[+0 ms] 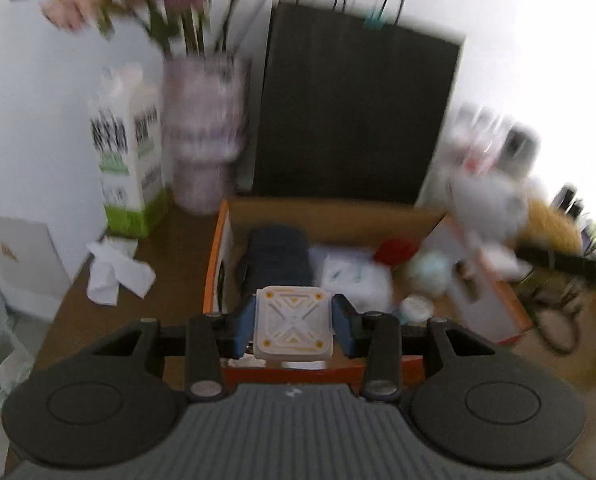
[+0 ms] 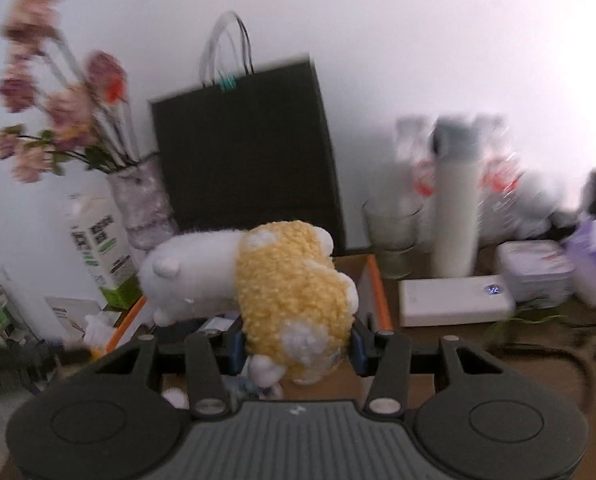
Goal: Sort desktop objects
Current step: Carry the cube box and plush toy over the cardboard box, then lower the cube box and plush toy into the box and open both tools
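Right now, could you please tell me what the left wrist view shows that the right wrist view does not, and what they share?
Only the left wrist view shows the left gripper shut on a square white-and-yellow case, and the box's contents, such as a dark blue pouch.

Only the right wrist view shows the right gripper shut on a yellow-and-white plush sheep, plus a white power bank.

Both show the black paper bag, flower vase and orange-edged cardboard box.

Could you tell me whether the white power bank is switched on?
On: the white power bank shows a lit blue-white display near its right end.
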Tool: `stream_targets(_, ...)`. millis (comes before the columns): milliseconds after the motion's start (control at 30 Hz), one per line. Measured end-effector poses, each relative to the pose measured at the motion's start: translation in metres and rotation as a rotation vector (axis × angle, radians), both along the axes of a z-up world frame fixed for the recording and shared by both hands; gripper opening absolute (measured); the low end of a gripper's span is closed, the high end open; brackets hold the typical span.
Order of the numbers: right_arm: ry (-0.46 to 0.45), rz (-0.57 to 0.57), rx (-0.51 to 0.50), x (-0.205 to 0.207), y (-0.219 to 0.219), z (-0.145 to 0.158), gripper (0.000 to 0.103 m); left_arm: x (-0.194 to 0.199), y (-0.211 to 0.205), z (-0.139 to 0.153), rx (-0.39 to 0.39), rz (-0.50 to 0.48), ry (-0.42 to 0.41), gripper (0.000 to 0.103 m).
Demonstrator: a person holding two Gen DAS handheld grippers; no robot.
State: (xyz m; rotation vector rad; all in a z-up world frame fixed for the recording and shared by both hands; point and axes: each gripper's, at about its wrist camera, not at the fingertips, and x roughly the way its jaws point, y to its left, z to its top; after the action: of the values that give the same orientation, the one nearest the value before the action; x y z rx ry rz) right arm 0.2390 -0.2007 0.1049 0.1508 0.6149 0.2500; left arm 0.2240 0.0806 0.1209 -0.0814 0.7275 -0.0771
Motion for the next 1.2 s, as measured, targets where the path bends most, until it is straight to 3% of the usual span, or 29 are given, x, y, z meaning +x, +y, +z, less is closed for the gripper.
stream_targets(133,0.09,-0.028,-0.104,0.07,0.04,-0.026,0.047,0.038,-0.001,-0.034,0.028,0.012,0.093,0.042)
stream_targets(267,0.231,-0.043,-0.106,0.12,0.065,-0.063,0.047,0.062,-0.005,-0.05,0.052,0.006,0.114,0.042)
stream_targets(367,0.267,-0.026,-0.151,0.134,0.083,-0.082,0.05,0.074,-0.011,-0.055,0.086,-0.011,0.115,0.043)
stream_targets(400,0.251,-0.019,-0.155,0.136,0.086,-0.082,0.052,0.076,-0.011,-0.056,0.083,-0.01,0.108,0.045)
stream_targets(467,0.256,-0.003,-0.167,0.138,0.089,-0.081,0.055,0.079,-0.011,-0.06,0.063,-0.022,0.098,0.063)
stream_targets(500,0.266,0.011,-0.169,0.14,0.089,-0.079,0.057,0.079,-0.011,-0.061,0.055,-0.027,0.096,0.064)
stream_targets(700,0.282,0.042,-0.079,0.128,0.066,-0.062,0.063,0.076,-0.01,-0.049,0.007,0.007,0.085,0.073)
stream_targets(933,0.267,0.055,-0.07,0.097,0.038,-0.036,0.069,0.051,-0.012,-0.02,0.007,0.043,0.065,0.092)
stream_targets(1000,0.259,0.048,-0.065,0.078,0.027,-0.028,0.072,0.038,-0.012,-0.014,-0.001,0.069,0.053,0.102)
stream_targets(1200,0.217,0.046,-0.064,0.014,-0.003,-0.016,0.076,-0.004,-0.018,-0.013,0.002,0.089,0.058,0.103)
